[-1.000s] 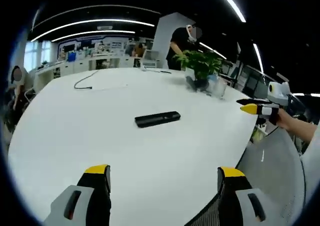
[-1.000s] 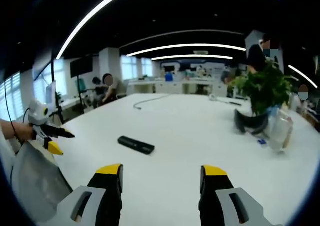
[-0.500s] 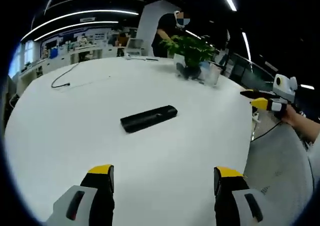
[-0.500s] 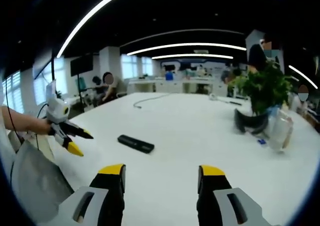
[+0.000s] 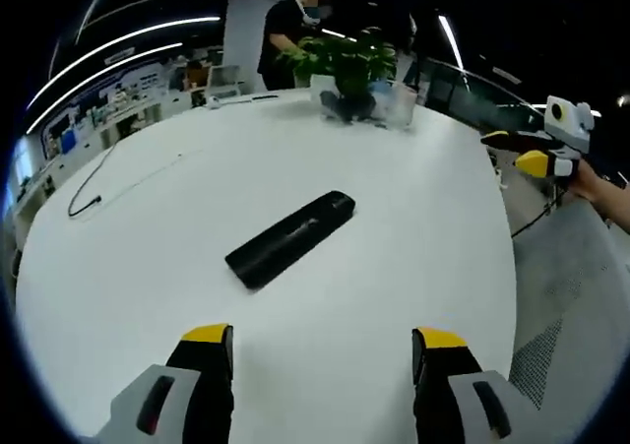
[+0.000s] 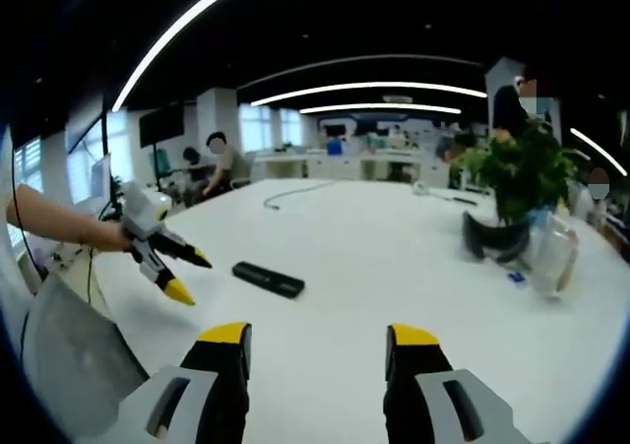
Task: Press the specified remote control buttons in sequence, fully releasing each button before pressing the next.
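Note:
A black remote control (image 5: 289,239) lies flat on the white table (image 5: 177,198), slanted, a short way ahead of my left gripper (image 5: 320,344), which is open above the table with nothing between its yellow-tipped jaws. In the right gripper view the same remote control (image 6: 268,280) lies left of centre, well ahead of my right gripper (image 6: 318,338), also open and holding nothing. The left gripper (image 6: 180,273) comes in from the left there, held by a hand, hovering just left of the remote. The right gripper (image 5: 520,151) shows at the right edge of the left gripper view, off the table.
A potted plant (image 5: 345,75) with a clear container beside it stands at the table's far side. A thin cable (image 5: 103,178) lies on the far left. A grey mesh chair back (image 6: 64,360) is near the table edge. People stand and sit in the background.
My left gripper has moved forward over the table toward the remote, which now looks larger and closer. The right gripper has barely moved.

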Available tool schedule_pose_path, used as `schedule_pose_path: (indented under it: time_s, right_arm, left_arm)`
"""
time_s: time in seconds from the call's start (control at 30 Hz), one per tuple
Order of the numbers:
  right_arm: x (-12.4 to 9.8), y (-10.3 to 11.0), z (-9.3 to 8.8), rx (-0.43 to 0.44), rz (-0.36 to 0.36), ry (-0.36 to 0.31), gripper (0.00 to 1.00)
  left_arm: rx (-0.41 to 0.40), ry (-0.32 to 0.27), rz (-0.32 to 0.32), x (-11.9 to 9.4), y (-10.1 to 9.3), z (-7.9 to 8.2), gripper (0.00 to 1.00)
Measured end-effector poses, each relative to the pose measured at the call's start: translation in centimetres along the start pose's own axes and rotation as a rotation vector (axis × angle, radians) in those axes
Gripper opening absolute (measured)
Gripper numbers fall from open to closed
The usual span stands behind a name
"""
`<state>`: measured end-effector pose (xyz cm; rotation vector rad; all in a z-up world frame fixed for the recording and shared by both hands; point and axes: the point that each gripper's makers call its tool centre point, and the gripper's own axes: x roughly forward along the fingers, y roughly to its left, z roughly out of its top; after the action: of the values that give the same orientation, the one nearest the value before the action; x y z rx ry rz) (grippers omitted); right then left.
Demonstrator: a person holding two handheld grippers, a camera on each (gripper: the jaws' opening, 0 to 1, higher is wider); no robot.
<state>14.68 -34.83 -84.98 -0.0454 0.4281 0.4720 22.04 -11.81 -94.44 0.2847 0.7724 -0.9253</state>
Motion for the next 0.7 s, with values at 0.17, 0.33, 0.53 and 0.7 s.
schedule_pose_path:
  time_s: [0.17, 0.33, 0.53, 0.7]
  right_arm:
    - [0.1, 0.2, -0.2, -0.009, 0.013, 0.011, 0.5]
    - [0.1, 0.3, -0.4, -0.016, 0.017, 0.02, 0.49]
    - [0.3, 0.7, -0.6, -0.029, 0.029, 0.037, 0.48]
    - [0.2, 0.6, -0.4, -0.028, 0.026, 0.025, 0.47]
  left_arm:
    - [-0.064, 0.0, -0.034, 1.3, 1.2, 1.0, 0.69]
    - [-0.057, 0.013, 0.0, 2.3, 3.2, 2.3, 0.67]
    - [0.107, 0.102, 0.002, 3.5, 4.6, 3.1, 0.65]
    - [0.228, 0.176, -0.023, 4.3, 4.7, 3.5, 0.65]
